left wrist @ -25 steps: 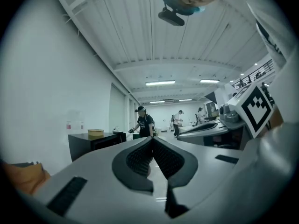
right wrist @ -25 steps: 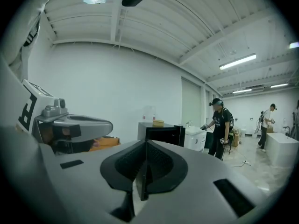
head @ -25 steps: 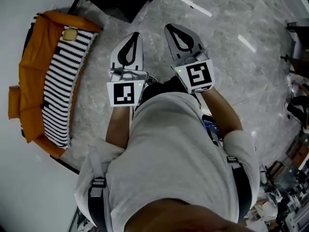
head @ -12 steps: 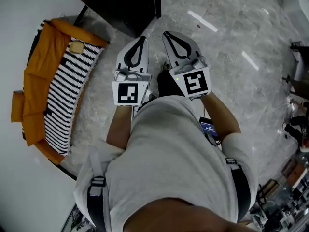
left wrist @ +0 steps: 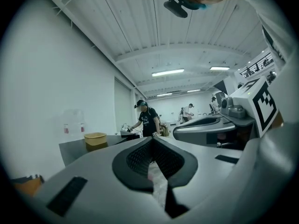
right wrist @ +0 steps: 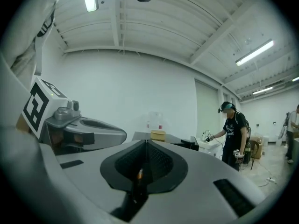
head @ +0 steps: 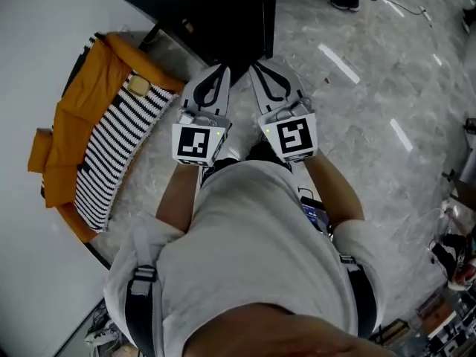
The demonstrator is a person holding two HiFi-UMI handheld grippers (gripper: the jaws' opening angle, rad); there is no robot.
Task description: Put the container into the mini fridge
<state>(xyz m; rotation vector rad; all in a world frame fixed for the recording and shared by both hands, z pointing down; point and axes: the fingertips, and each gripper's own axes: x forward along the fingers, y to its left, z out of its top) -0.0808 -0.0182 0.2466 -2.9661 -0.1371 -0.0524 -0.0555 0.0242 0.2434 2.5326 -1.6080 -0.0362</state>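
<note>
Head view: the left gripper (head: 219, 73) and right gripper (head: 260, 71), both pressed together and empty, aim at the dark table (head: 216, 21). Left gripper view: the container (left wrist: 96, 138) stands upright on that table, far beyond the tips, leftward, its long axis level. Right gripper view: it's almost straight ahead.

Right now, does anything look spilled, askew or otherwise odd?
Nothing stands out. The left claw and right claw are shut and empty; the yellow container sits upright on the dark counter.

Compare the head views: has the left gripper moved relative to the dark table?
Yes. The left gripper has advanced toward the dark table: floor showed between them a second ago; now its tip overlaps the table's edge.
</note>
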